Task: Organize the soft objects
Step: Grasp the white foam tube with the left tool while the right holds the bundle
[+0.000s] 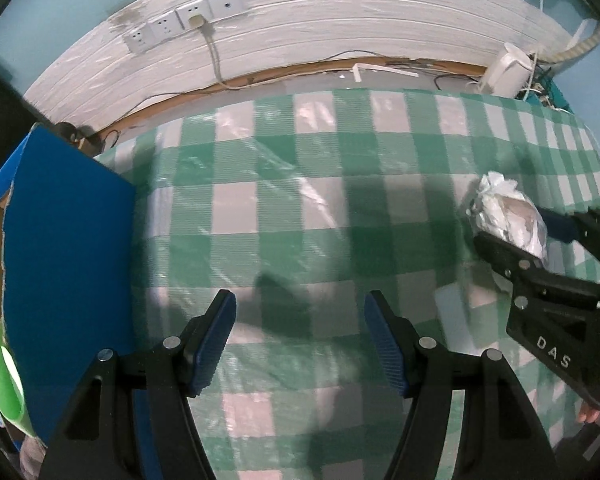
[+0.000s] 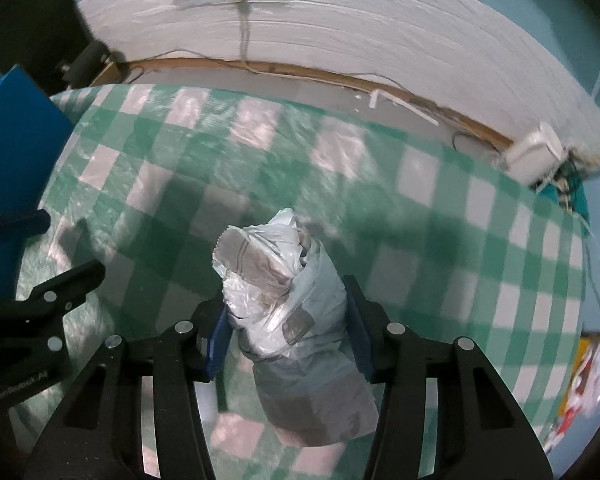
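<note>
A soft bundle wrapped in white plastic sits between the blue pads of my right gripper, which is shut on it above the green checked tablecloth. The same bundle shows at the right of the left wrist view, held by the right gripper. My left gripper is open and empty over the cloth, its blue pads wide apart. It shows at the left edge of the right wrist view.
A blue box stands at the table's left, with a green object beside it. A white wall with sockets and cables runs behind the table. A white device sits at the far right corner. A colourful item lies at the right.
</note>
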Tool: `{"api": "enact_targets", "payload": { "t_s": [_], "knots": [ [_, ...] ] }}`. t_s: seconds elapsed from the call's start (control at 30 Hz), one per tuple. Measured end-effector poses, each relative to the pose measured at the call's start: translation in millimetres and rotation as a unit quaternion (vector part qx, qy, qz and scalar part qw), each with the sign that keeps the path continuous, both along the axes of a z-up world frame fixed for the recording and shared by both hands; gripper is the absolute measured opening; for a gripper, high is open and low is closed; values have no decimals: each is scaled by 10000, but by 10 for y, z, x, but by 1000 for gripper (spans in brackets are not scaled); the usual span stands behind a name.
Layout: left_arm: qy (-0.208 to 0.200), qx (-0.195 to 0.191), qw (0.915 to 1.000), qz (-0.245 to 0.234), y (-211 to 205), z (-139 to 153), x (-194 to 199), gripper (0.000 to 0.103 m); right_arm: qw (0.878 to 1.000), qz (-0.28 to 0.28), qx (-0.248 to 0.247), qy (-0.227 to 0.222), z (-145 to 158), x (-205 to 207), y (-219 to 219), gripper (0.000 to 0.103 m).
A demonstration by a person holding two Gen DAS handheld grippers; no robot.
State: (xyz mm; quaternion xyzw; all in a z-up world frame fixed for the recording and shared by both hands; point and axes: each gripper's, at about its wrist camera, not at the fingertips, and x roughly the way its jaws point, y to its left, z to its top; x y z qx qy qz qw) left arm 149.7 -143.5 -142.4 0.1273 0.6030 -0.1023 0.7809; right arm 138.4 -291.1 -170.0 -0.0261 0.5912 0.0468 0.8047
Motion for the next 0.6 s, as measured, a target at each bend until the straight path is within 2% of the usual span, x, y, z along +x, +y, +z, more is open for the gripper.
{"api": "enact_targets", "payload": {
  "t_s": [0.4,0.6],
  "knots": [
    [250,-115,9994,-196,-447,-59,-220,69,9984,-528,185,37,67,-453,-401,51],
    [425,-188,9989,-106,-586,-150,-257,69,9973,-685,273,2,99,-636,-558,51]
  ]
}}
